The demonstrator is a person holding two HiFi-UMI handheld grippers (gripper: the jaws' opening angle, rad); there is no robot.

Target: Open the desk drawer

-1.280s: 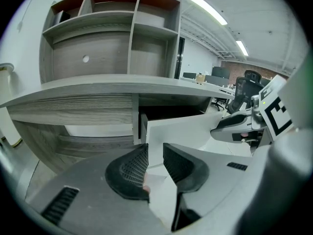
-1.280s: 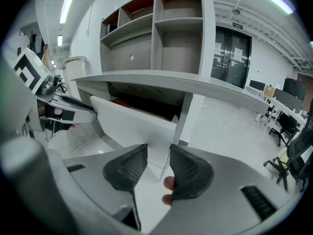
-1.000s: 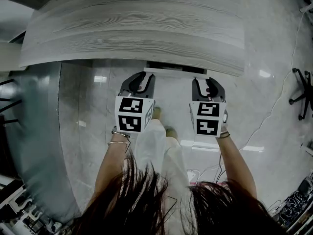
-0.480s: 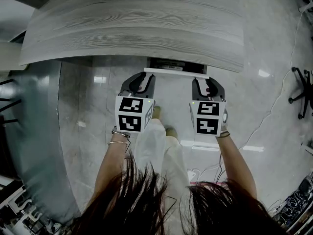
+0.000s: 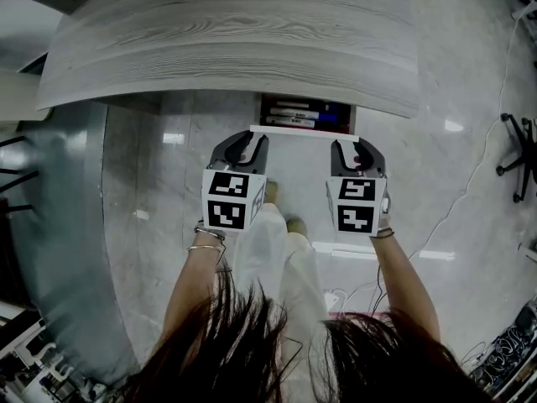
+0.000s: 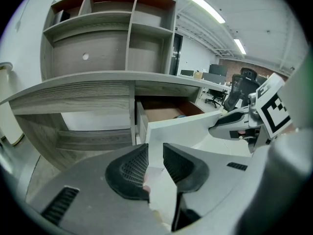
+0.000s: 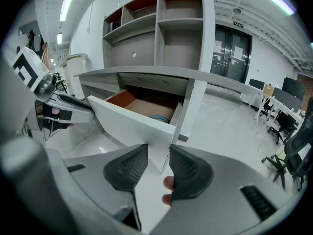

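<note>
The grey wood desk [image 5: 235,49] has a drawer pulled partly out from under its front edge. Its white drawer front [image 5: 302,129] spans between my two grippers, and behind it the inside [image 5: 304,112] shows flat dark and blue items. My left gripper [image 5: 245,138] is shut on the left end of the front; the white panel [image 6: 190,126] fills the gap between its jaws [image 6: 155,153]. My right gripper [image 5: 356,145] is shut on the right end, with the panel's lower corner [image 7: 127,119] between its jaws [image 7: 159,155]. A blue thing [image 7: 159,117] lies in the brown-floored drawer.
A shelf unit [image 6: 112,28] stands on the desk. The person's legs and feet [image 5: 277,225] are below the drawer. A grey curved panel [image 5: 59,225] runs along the left. An office chair [image 5: 520,154] and a cable [image 5: 478,170] are on the polished floor at right.
The drawer has slid out toward the person and its contents now show. Both grippers have come back slightly with the drawer front.
</note>
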